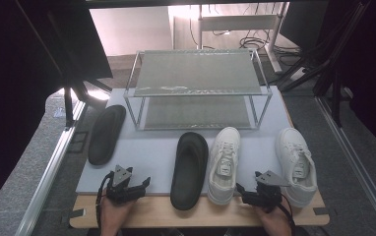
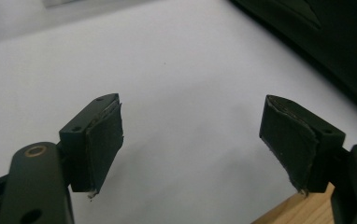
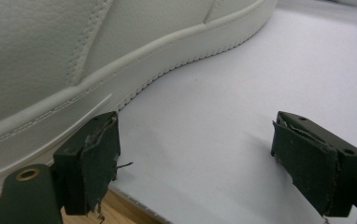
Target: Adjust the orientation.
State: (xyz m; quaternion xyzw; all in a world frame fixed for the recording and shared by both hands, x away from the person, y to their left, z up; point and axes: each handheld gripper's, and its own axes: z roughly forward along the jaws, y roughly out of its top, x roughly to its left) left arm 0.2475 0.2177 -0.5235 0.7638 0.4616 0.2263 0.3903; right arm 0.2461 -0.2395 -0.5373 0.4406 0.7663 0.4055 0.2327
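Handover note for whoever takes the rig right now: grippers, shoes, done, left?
Left gripper: open, holding nothing, low over the mat's near edge, left of the black slipper.
Right gripper: open, holding nothing, its left finger close beside the heel of the white sneaker.
Second white sneaker lies at the right, second black slipper at the far left.
Rack: both shelves bare.
Done: nothing shelved. Left: probably all four, likely the nearer sneaker first.
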